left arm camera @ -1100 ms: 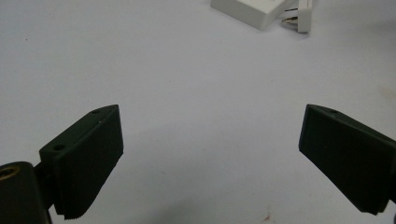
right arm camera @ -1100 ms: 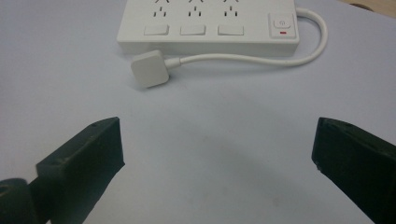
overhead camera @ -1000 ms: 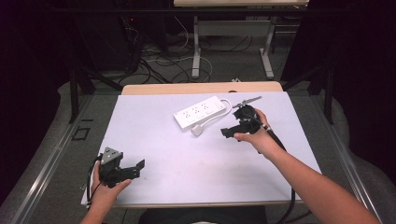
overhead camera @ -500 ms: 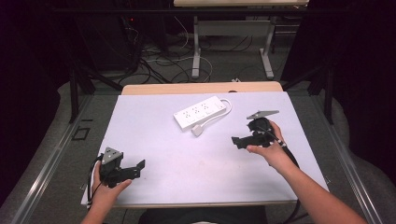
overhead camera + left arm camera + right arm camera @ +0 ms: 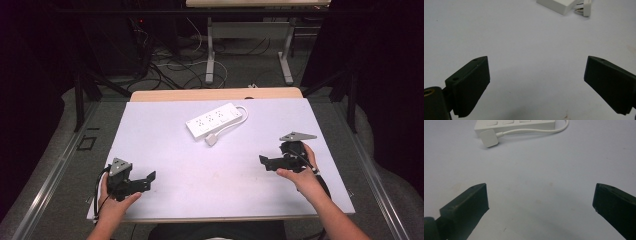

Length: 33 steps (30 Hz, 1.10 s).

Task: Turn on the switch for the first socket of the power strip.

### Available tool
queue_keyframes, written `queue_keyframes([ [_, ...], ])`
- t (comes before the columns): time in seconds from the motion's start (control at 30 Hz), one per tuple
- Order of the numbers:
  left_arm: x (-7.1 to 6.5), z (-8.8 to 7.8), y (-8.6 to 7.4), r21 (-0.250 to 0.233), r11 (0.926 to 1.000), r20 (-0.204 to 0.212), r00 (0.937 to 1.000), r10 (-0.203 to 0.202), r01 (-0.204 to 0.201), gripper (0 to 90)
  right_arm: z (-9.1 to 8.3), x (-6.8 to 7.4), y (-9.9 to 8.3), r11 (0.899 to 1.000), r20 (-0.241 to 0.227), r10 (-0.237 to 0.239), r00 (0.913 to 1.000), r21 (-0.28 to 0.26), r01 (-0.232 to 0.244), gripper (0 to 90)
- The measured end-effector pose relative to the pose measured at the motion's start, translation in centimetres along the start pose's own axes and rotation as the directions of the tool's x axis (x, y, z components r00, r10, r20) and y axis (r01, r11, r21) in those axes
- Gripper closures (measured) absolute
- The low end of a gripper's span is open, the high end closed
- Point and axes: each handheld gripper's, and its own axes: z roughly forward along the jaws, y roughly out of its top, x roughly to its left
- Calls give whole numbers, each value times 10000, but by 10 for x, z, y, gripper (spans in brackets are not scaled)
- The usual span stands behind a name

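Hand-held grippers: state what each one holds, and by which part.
Nothing is held. The left hand-held gripper and the right hand-held gripper both have their jaws wide apart over bare table, away from the power strip.

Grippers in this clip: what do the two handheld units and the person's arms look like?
Both units are black. The left gripper and the right gripper each carry a grey three-cornered plate on top and trail a black cable. Their jaws are flat black pads; the left gripper view shows fine ribbing along one pad's edge and small holes. The forearms are bare, with no sleeves in view.
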Motion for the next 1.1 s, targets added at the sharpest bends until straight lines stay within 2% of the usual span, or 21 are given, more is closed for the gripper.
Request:
queue_keyframes([
  [0.5, 0, 1, 0, -29, 10000, -48, 10000, -1, 0, 62, -4, -22, -40, 9990, 719, 387, 9967, -231, -372, 15],
  [0.6, 1, 0, 0, 63, 10000, 3, 10000, -5, 5, 62, -5, -27, -46, 9985, 938, 475, 9945, -301, -448, 15],
  [0.97, 1, 0, 0, 64, 10000, 4, 10000, 11, -11, 63, -4, -44, -59, 9930, 1253, 1064, 9864, -636, -991, 21],
  [1.1, 1, -1, 0, 64, 10000, 8, 10000, 30, -30, 62, -2, -50, -63, 9918, 1379, 1224, 9829, -537, -1159, 22],
])
